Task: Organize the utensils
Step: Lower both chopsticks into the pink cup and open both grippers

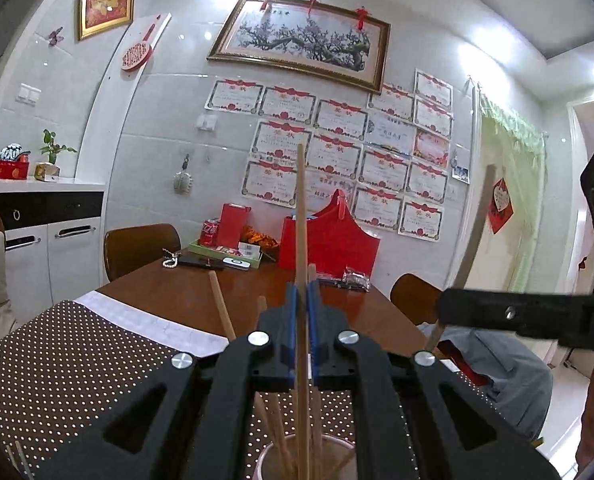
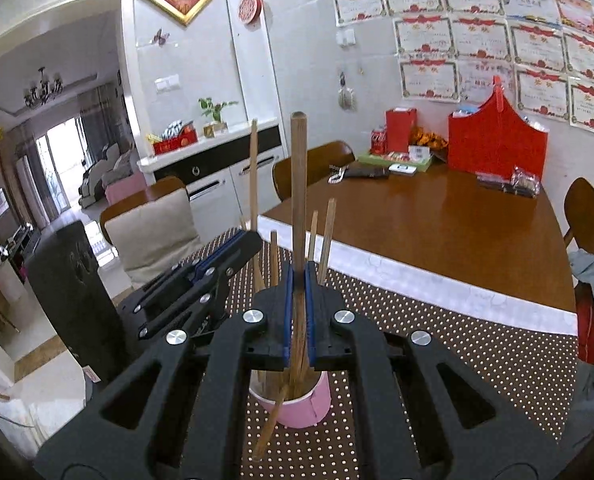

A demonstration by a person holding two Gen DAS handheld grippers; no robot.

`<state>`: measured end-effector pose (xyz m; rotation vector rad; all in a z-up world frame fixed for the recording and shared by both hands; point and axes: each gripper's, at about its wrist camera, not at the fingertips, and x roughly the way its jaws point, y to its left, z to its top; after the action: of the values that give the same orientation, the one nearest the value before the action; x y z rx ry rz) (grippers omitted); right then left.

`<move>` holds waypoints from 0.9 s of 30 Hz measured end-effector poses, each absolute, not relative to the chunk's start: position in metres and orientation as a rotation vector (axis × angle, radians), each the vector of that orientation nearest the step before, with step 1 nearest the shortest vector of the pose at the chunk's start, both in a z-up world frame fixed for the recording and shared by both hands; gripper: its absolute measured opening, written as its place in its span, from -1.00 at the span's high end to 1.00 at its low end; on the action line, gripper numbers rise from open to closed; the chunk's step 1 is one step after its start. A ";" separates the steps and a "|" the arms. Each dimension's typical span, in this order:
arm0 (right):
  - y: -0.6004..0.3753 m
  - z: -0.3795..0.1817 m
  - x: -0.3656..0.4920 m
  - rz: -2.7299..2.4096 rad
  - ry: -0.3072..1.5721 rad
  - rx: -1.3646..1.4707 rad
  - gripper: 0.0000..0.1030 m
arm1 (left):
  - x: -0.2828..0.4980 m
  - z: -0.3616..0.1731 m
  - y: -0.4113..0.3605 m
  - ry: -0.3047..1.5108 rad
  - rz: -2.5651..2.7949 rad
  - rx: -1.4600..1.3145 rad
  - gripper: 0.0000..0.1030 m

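Chopsticks fill the left wrist view's centre: the left gripper (image 1: pixel 301 292) has its fingers pinched onto one chopstick (image 1: pixel 301 208) standing in the cup (image 1: pixel 265 460) at bottom centre. In the right wrist view, the right gripper (image 2: pixel 298 280) clamps a thicker wooden handle (image 2: pixel 298 184) over the pink cup low in frame. One stick (image 2: pixel 271 424) seemingly lies outside on the dotted surface (image 2: pixel 457 320), so sorting looks unfinished
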<state>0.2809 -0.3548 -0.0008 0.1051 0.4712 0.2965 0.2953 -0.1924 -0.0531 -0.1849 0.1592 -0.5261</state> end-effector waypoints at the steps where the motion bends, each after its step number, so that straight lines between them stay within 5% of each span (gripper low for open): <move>1: -0.353 -0.004 0.283 0.301 0.480 0.101 0.89 | 0.296 -0.054 -0.193 0.163 -0.526 -0.184 0.89; 7: -0.347 -0.014 0.292 0.318 0.526 0.097 0.89 | 0.298 -0.062 -0.191 0.209 -0.536 -0.189 0.88; 10: -0.344 -0.020 0.295 0.322 0.545 0.100 0.88 | 0.299 -0.065 -0.189 0.240 -0.543 -0.196 0.53; 27: -0.322 -0.025 0.300 0.287 0.590 0.119 0.86 | 0.278 -0.054 -0.167 0.286 -0.518 -0.179 0.34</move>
<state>0.2996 -0.3219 -0.0254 0.1186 0.5898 0.2874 0.2781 -0.1668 -0.0541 -0.1792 0.2861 -0.5180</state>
